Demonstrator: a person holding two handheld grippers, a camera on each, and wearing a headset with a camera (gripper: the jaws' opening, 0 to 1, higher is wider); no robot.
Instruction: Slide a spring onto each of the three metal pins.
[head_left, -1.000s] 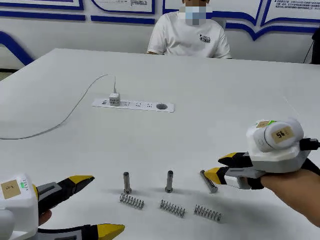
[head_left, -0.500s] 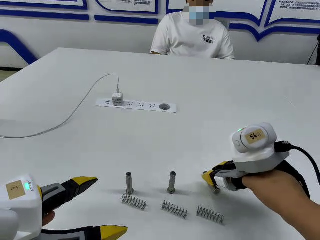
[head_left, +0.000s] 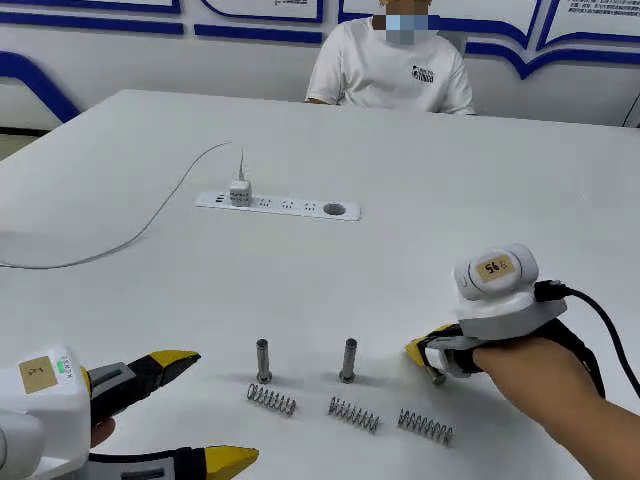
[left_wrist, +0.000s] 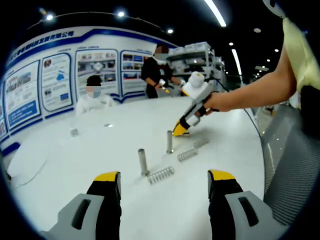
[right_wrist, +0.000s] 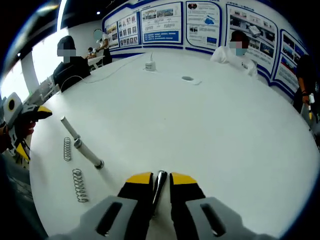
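Right gripper (head_left: 424, 358) lowered, fingers now clamped on smooth cylindrical metal pin (right_wrist: 160, 178); left gripper (left_wrist: 164, 175) fingers wide.

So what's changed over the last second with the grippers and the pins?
The right gripper closed its open jaws on the rightmost pin, which was lying tilted on the table, and now grips it. The left gripper stayed open and idle. The left pin, the middle pin and the three springs have not moved.
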